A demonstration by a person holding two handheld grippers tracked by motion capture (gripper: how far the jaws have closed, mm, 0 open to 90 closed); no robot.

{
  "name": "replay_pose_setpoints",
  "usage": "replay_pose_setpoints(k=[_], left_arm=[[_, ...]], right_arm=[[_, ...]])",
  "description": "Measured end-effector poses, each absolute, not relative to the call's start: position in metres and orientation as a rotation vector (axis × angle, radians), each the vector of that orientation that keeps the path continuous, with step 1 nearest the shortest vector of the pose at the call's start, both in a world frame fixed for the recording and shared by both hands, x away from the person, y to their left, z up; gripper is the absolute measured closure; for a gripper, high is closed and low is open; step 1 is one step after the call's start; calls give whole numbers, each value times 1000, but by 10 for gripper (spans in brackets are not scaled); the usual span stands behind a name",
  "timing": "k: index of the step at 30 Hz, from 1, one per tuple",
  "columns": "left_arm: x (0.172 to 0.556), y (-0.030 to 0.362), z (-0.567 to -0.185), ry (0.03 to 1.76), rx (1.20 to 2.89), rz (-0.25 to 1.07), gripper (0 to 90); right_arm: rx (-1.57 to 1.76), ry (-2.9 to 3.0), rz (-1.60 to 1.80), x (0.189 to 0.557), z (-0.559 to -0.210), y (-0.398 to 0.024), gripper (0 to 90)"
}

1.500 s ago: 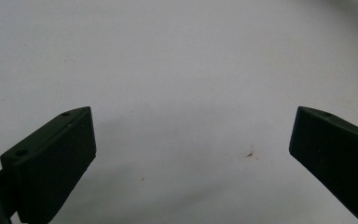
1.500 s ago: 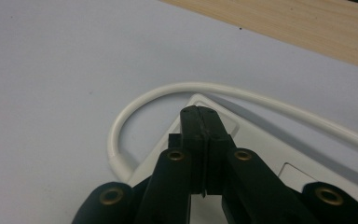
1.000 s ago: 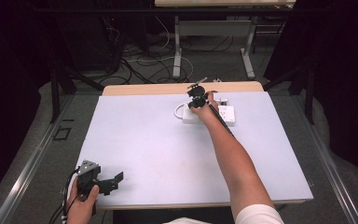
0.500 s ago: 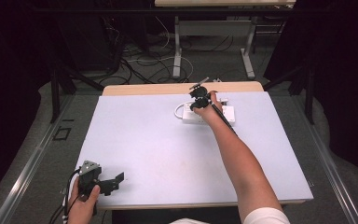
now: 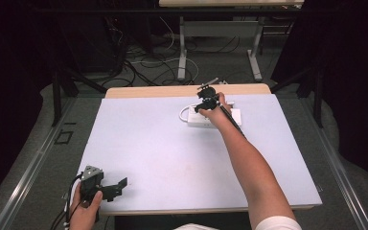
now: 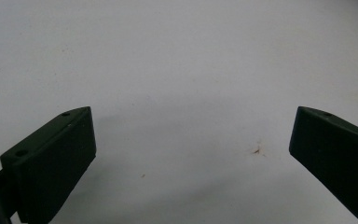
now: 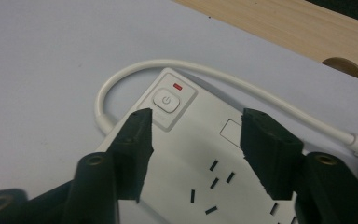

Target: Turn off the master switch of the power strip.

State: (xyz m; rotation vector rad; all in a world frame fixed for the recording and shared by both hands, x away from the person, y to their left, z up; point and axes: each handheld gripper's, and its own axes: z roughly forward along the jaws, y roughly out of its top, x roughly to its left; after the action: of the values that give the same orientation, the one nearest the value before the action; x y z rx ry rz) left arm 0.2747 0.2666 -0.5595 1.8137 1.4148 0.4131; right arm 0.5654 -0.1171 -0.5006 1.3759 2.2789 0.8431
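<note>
Now the table (image 5: 163,153) lies pale under both my arms, as before. The power strip (image 7: 200,154) sits at its far edge; my right claw (image 7: 193,123) has edged over its switch (image 7: 167,101), jaws partly open, empty. My left claw (image 5: 108,188) stays near, wide open, empty.

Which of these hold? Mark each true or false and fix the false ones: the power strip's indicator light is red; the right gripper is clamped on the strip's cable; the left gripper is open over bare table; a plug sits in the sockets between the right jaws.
1. The power strip shows a red indicator light above its power button. True.
2. The right gripper is clamped on the white cable. False: its jaws stand apart over the strip, and the cable lies beyond them.
3. The left gripper is open over bare table. True.
4. A plug sits in the sockets between the right jaws. False: the visible slots are empty.
</note>
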Motion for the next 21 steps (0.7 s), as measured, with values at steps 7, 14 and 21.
replay_pose_setpoints(k=[7, 14, 21], left_arm=[[275, 266, -560, 1412, 1814, 416, 5], [275, 266, -560, 1412, 1815, 421, 5], [275, 263, -560, 1398, 1813, 429, 5]], right_arm=[[1410, 2278, 790, 566, -503, -118, 150], [1404, 2277, 831, 565, -505, -117, 0], [1342, 2278, 818, 557, -501, -112, 0]])
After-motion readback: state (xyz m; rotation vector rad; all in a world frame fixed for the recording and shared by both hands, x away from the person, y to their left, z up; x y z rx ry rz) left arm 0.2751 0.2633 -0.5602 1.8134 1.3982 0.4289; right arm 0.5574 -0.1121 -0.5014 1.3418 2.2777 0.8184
